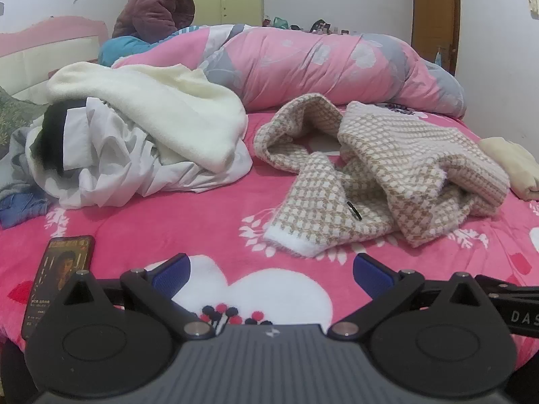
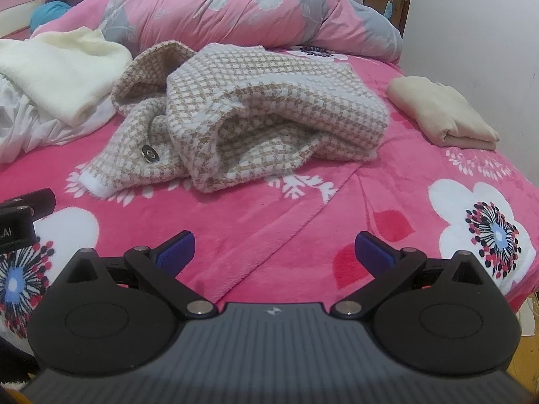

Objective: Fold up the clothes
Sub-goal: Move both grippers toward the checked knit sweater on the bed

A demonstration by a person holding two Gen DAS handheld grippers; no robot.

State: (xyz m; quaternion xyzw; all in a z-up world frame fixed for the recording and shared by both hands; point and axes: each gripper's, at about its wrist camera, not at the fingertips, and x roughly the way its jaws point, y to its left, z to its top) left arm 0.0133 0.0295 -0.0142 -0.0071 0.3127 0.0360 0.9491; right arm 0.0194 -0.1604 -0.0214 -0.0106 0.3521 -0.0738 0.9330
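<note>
Both hand-held grippers, left point(image 1: 271, 274) and right point(image 2: 274, 250), are hovering low over the bed point(image 2: 269, 222), jaws wide apart, gripping nothing. The fuzzy houndstooth cardigan point(image 2: 256, 107) is lying crumpled mid-bed ahead.

Letters "DAS" are showing on the right gripper's black arm point(image 1: 520, 316); ".AI" is showing on the left gripper's arm point(image 2: 13, 232). Phone point(image 1: 57, 282) text is illegible.

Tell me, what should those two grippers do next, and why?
Probably move both forward to the crumpled checked sweater and pinch its edges. The left gripper and right gripper are open, empty and short of it, and it lies bunched on the pink blanket, unfolded.
</note>
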